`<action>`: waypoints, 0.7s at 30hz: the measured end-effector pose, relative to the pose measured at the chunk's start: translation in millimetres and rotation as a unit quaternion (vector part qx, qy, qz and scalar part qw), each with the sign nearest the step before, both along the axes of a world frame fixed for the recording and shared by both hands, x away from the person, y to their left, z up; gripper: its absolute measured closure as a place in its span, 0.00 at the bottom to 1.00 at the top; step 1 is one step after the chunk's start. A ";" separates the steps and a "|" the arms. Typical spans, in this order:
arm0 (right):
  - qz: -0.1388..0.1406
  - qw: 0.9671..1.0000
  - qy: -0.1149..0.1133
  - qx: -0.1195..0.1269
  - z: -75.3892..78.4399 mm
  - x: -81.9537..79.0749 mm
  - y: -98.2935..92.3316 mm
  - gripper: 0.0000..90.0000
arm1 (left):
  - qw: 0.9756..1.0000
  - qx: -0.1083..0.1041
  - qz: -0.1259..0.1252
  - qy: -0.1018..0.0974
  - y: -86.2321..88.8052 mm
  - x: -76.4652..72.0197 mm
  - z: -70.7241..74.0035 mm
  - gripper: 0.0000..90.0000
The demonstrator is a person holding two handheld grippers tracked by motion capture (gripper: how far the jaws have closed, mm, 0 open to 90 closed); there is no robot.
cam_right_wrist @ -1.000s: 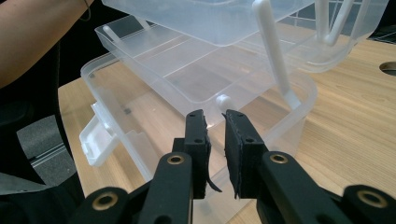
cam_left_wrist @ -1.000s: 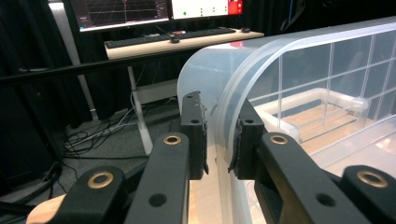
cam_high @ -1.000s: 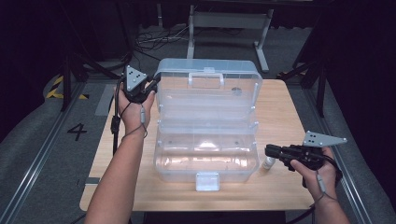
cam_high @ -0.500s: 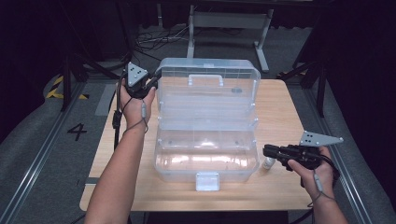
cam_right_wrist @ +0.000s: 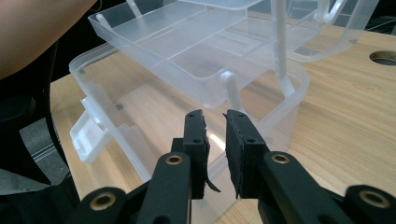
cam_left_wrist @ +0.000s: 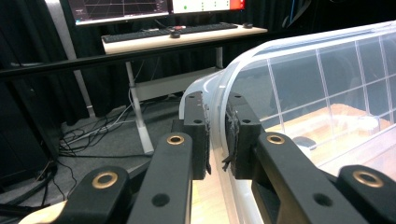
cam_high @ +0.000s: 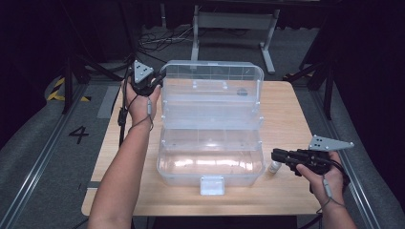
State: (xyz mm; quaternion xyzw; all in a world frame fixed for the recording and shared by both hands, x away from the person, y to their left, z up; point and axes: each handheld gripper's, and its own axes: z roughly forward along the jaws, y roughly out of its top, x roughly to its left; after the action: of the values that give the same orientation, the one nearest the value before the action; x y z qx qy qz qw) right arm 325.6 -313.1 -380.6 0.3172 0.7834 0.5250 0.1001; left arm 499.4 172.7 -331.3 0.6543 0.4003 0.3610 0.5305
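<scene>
Clear plastic storage box [cam_high: 210,162], rectangular with rounded corners, stands open near the middle of the pale wooden table [cam_high: 286,114]. Its domed transparent lid [cam_high: 212,76], moulded with a grid of ribs, is tipped back toward the far edge of the table, and a shallow clear inner tray [cam_high: 212,114] stands raised on thin white swing arms between lid and base. The deep lower tub looks empty, as far as glare allows; its flat white latch tab [cam_high: 212,185] hangs loose at the near wall.

Judged progress: opening appears essentially done, with lid back and tray lifted. Whether the lid has reached its full travel cannot be told. Filling or closing would remain.

Materials: walls are thin, glossy and see-through; the table shows a matt wood grain with a round cable hole.

Left gripper [cam_left_wrist: 217,135], black with rubber-faced pads, straddles the curved rim of the lid at its far left corner; the pads sit close on either side of the rim, grasping it, the jaws having just closed slightly. Right gripper [cam_right_wrist: 215,140] hovers just beside the right wall of the tub, jaws narrowly parted with nothing between them, having just eased apart.

Small white cylindrical bottle [cam_high: 274,167] stands on the table between the tub and the right gripper.
</scene>
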 end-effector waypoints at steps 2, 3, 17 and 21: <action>-0.001 1.000 0.001 -0.001 -0.5 0.9 -1.1 0.87 | 1.000 -0.002 -0.002 -0.001 0.1 3.1 -1.6 0.90; -0.001 1.000 0.002 -0.001 -0.6 1.7 -1.4 0.87 | 1.000 -0.001 -0.002 0.001 0.7 4.5 -2.3 0.90; 0.000 1.000 0.006 -0.002 -2.1 5.0 -3.2 0.88 | 1.000 -0.013 -0.008 0.009 3.4 23.0 -15.5 0.92; 0.000 1.000 0.011 -0.006 -4.7 5.2 -3.5 0.88 | 1.000 -0.009 -0.008 0.016 2.5 26.5 -15.4 0.91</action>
State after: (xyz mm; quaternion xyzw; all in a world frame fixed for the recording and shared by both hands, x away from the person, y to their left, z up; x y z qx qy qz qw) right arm 330.9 -316.6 -385.3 0.3228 0.7872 0.5171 0.0935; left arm 525.9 175.1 -346.7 0.6584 0.4063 0.3429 0.5327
